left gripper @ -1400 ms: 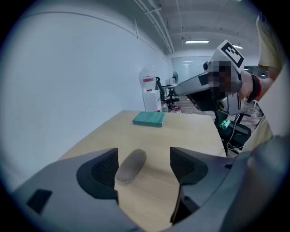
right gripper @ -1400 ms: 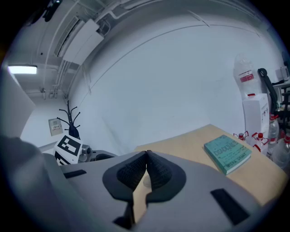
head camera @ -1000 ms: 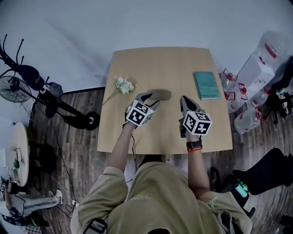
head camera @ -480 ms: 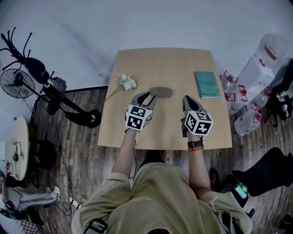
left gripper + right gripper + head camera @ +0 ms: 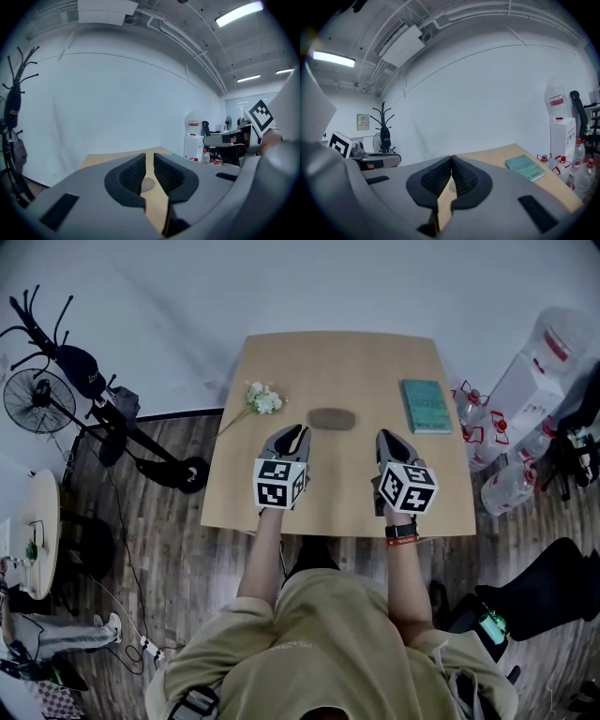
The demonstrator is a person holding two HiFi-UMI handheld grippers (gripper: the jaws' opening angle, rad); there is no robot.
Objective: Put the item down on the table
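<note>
Right gripper (image 5: 451, 160): jaws meet at the tips, nothing gripped. Table (image 5: 497, 157) lies beyond. Teal book (image 5: 525, 168) lies flat near the table's right edge. Coat stand (image 5: 385, 124) by the wall, left. Water bottles (image 5: 581, 165) off the table, right.

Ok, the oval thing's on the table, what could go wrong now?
The flowers lie at the table's left edge; a sideways swing of the left gripper could knock them off. Its empty jaws are closing, and the oval item sits ahead, so moving forward might shove it.
</note>
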